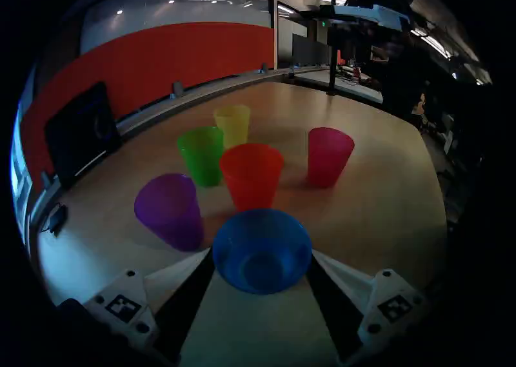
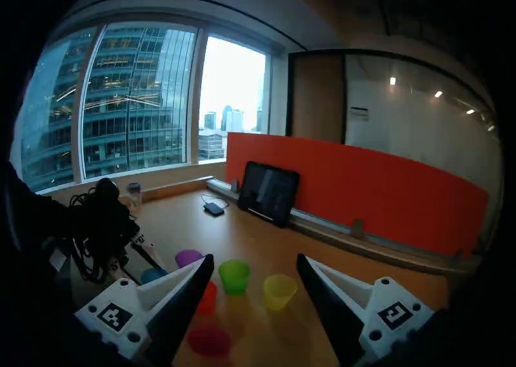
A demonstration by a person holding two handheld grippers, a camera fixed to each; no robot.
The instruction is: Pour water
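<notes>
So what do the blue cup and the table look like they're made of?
The blue cup: likely translucent plastic, smooth, slightly glossy; light glows through its wall. The table: wood or wood-look laminate, I can't tell which; warm tan surface with a soft sheen.

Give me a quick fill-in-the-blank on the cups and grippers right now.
1. The held cup between the left gripper's fingers is coloured ___.
2. In the left gripper view, the far cup just behind the green cup is coloured ___.
3. The right gripper hovers above the table with its jaws ___.
Missing words: blue; yellow; open.
</notes>
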